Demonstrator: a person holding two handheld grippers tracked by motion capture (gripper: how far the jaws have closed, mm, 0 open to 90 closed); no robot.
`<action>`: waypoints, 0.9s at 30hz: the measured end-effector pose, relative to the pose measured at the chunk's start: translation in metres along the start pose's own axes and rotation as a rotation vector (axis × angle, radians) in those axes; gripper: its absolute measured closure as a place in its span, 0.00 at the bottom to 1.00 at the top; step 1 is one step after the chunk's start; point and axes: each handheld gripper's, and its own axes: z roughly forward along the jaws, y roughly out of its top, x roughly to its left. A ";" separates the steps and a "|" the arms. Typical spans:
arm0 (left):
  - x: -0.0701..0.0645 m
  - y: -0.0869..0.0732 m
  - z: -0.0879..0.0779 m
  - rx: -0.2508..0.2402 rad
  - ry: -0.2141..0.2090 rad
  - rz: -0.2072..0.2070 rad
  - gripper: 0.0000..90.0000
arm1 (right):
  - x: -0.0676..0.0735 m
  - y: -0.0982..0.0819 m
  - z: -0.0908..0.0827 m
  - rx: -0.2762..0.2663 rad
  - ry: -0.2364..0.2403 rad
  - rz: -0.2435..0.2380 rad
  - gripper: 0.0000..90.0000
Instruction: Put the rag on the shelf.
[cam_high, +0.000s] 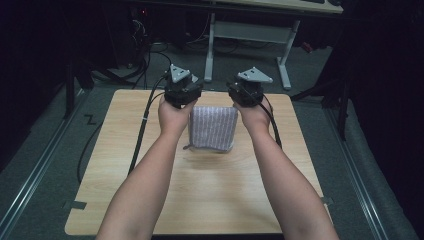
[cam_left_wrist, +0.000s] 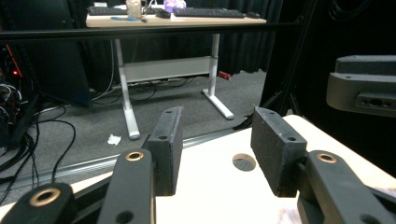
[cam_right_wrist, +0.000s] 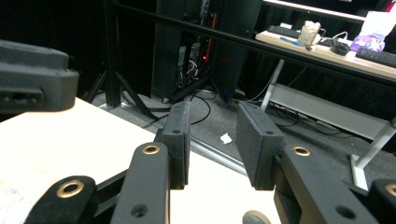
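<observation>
In the high view, the left hand-held gripper (cam_high: 183, 88) is hovering left of centre in the upper half of the frame, over the far part of the wooden bench (cam_high: 125, 175), with its cable (cam_high: 142, 127) trailing down the left side of the board. In its own view its jaws are standing spread with nothing between them, the pale bench edge and a round hole (cam_left_wrist: 243, 162) in the board showing past them. At the centre of the high view a folded cloth (cam_high: 213, 127), pale with fine stripes, is lying flat on the bench between the two wrists, touching neither gripper. It looks light, soft and limp, so it will likely sag and unfold if lifted by one point; the near corners or the thick folded edge seem the safest places to pinch, one gripper to each side. Right of centre, the right hand-held gripper (cam_high: 248, 89) is hanging at the same height, and in its own view its jaws are also standing apart and empty. A desk (cam_right_wrist: 327, 49) with keyboards is sitting at the upper right of that view. No brand, label or writing is legible anywhere.
</observation>
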 end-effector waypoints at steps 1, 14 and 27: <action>-0.001 -0.001 -0.004 -0.010 0.000 -0.002 0.60 | 0.000 -0.001 -0.004 -0.001 0.003 0.005 0.73; -0.015 -0.031 -0.045 -0.004 -0.020 0.030 0.59 | 0.021 -0.027 -0.058 -0.032 0.026 -0.026 0.67; -0.023 -0.065 -0.077 0.047 -0.061 0.035 0.50 | 0.029 -0.055 -0.096 -0.023 0.044 -0.062 0.66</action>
